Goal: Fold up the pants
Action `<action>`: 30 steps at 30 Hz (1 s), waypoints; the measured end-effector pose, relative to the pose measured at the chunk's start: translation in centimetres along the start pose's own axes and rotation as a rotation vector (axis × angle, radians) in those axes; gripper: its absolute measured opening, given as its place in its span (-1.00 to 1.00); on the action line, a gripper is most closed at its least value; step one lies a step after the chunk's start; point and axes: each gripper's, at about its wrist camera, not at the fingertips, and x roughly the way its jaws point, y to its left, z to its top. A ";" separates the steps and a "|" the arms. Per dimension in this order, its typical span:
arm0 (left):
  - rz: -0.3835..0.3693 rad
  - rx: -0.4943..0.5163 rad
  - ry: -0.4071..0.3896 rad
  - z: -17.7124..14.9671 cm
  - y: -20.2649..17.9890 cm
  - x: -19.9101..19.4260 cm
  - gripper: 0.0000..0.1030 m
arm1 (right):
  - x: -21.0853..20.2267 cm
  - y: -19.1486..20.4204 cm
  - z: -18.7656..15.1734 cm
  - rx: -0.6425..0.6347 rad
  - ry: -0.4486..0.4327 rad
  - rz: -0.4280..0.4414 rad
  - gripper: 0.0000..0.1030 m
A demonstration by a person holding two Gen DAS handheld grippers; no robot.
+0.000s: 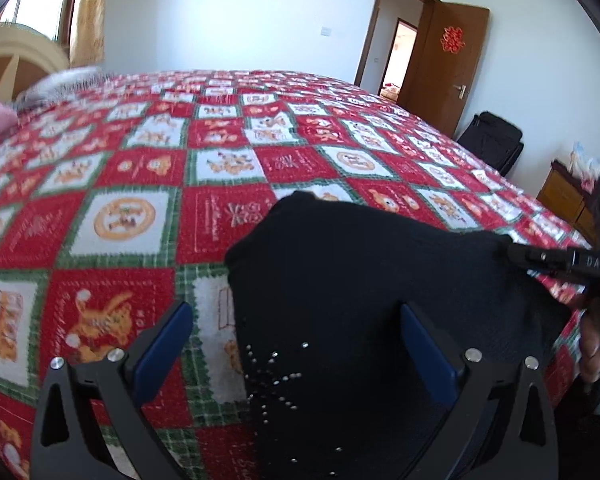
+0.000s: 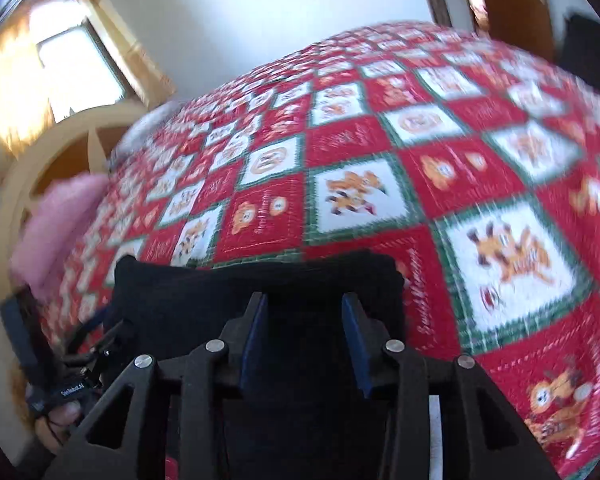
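Observation:
Black pants (image 1: 360,260) with small shiny studs (image 1: 272,376) lie bunched near the front edge of the bed's red patchwork quilt (image 1: 140,168). My left gripper (image 1: 294,307) is open wide just above them: its right finger is over the cloth and its left finger over the quilt. My right gripper (image 2: 304,298) is open over the pants (image 2: 220,280), its blue pads (image 2: 354,336) apart with dark cloth below the gap, not pinched. In the left wrist view its fingertips (image 1: 516,254) sit at the pants' right corner, with a person's hand (image 1: 594,344) behind.
A pink cushion (image 2: 60,216) and a pale headboard (image 2: 16,184) are at the bed's left end. An open brown door (image 1: 448,64), a black suitcase (image 1: 496,140) and a wooden cabinet (image 1: 564,196) stand beyond the bed on the right. The right wrist view is motion-blurred.

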 end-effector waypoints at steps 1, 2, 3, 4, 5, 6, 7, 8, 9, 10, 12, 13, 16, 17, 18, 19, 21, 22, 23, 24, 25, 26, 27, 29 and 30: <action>-0.002 -0.008 0.002 0.0 0.0 -0.1 1.00 | -0.2 -0.1 0.0 0.003 -0.002 0.009 -0.24; -0.001 -0.009 -0.004 0.0 -0.2 -0.4 1.00 | -0.5 0.1 0.0 -0.008 -0.001 0.010 -0.21; 0.000 -0.003 -0.015 0.1 -0.4 -0.6 1.00 | -0.9 0.5 0.1 -0.027 -0.005 0.009 -0.21; 0.002 0.005 -0.026 0.2 -0.6 -0.9 1.00 | -1.3 1.3 0.1 -0.050 -0.017 0.006 -0.21; 0.009 0.013 -0.040 0.3 -0.8 -1.2 1.00 | -1.6 2.1 0.0 -0.070 -0.031 0.013 -0.20; 0.013 0.013 -0.046 0.5 -0.8 -1.3 1.00 | -1.7 2.9 0.1 -0.088 -0.039 0.041 -0.20; 0.014 0.008 -0.051 0.6 -0.7 -1.4 1.00 | -1.7 3.9 0.2 -0.109 -0.037 0.087 -0.20; 0.018 0.002 -0.053 0.7 -0.5 -1.4 1.00 | -1.3 5.1 0.2 -0.133 -0.024 0.137 -0.16; 0.027 -0.003 -0.052 0.8 -0.4 -1.3 1.00 | -1.0 6.0 0.2 -0.152 -0.013 0.173 -0.12; 0.036 -0.007 -0.044 0.8 -0.2 -1.1 1.00 | -0.3 7.2 0.1 -0.177 0.010 0.218 -0.01; 0.032 -0.019 -0.025 0.7 0.2 -0.6 1.00 | 1.7 9.0 -0.2 -0.214 0.073 0.295 0.05; 0.026 -0.028 -0.023 0.6 0.4 -0.5 1.00 | 2.6 9.3 -0.4 -0.217 0.098 0.308 0.05; 0.015 -0.028 -0.007 0.3 0.4 -0.1 1.00 | 5.7 8.0 -0.1 -0.160 0.148 0.203 0.05; 0.016 -0.027 -0.003 0.2 0.4 0.1 1.00 | 5.9 7.1 0.2 -0.105 0.137 0.246 0.05; 0.012 -0.029 -0.001 0.1 0.4 0.2 1.00 | 5.8 6.1 0.5 -0.045 0.133 0.288 0.05; 0.008 -0.032 0.002 0.1 0.4 0.1 1.00 | 5.7 5.7 0.5 -0.020 0.138 0.304 0.05; 0.007 -0.033 0.001 0.0 0.4 -0.1 1.00 | 4.8 5.6 0.4 -0.022 0.129 0.302 0.05; 0.009 -0.029 0.002 0.0 0.3 -0.2 1.00 | 4.2 5.6 0.3 -0.038 0.118 0.285 0.05; 0.010 -0.026 0.004 -0.1 0.2 -0.4 1.00 | 3.4 5.3 0.0 -0.042 0.108 0.271 0.05; 0.010 -0.025 0.005 -0.2 0.2 -0.6 1.00 | 2.7 4.9 -0.3 -0.034 0.102 0.267 0.05; 0.009 -0.024 0.007 -0.3 0.1 -0.8 1.00 | 2.1 4.6 -0.5 -0.028 0.100 0.266 0.05; 0.010 -0.019 0.011 -0.4 0.0 -0.9 1.00 | 1.3 4.1 -0.8 -0.025 0.098 0.262 0.05; 0.012 -0.015 0.013 -0.5 0.0 -0.9 1.00 | 0.4 3.6 -1.3 -0.030 0.094 0.245 0.06; 0.019 -0.007 0.016 -0.6 -0.1 -1.0 1.00 | -0.7 3.0 -2.1 -0.051 0.088 0.209 0.06; 0.022 -0.008 0.019 -0.7 -0.1 -0.9 1.00 | -1.2 2.6 -2.6 -0.059 0.088 0.189 0.06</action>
